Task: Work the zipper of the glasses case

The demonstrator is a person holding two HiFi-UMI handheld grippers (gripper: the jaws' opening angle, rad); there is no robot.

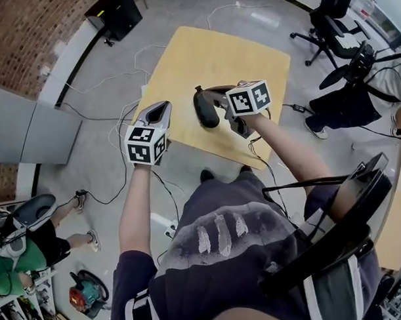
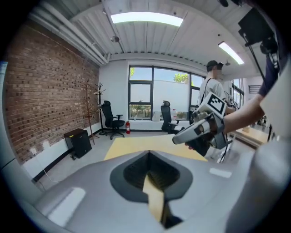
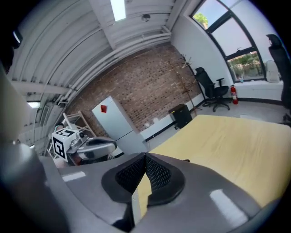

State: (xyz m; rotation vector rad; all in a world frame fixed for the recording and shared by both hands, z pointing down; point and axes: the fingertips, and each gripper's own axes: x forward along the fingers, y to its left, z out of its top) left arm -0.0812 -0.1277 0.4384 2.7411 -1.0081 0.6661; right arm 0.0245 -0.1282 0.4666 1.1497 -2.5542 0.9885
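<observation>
- Glasses case point(image 1: 206, 111): I take the dark oval lying on the table point(image 1: 210, 58), left of centre, for it. It sits right beside the right gripper's snout, and the zipper is too small to make out.
- Nearest of all in the head view, the person's dark shirt and a black camera rig point(image 1: 336, 226) fill the bottom right.
- Down at the near left, another person in a green top point(image 1: 13, 258) sits on the floor.
- Left gripper point(image 1: 164, 107) hovers at the table's near left edge, marker cube toward the person. Jaws are together with nothing gripped; only a sliver of tabletop shows below the tips.
- Right gripper point(image 1: 197, 90) hangs over the table just right of the case, pointing left. Its jaws are closed tight too, clamped on nothing.
- Cables point(image 1: 116, 120) trail over the grey floor left of the table, and one more runs off its right side.
- On the right, a person in dark clothes point(image 1: 350, 102) sits close to the table's far right corner.
- Farther off are a black cabinet point(image 1: 117, 14) at the far left by the brick wall point(image 1: 41, 26) and office chairs point(image 1: 326, 29) at the far right.
- Farthest back, the left gripper view shows tall windows point(image 2: 152, 93), a coat stand point(image 2: 87, 98) and a standing person in a cap point(image 2: 211, 84).
</observation>
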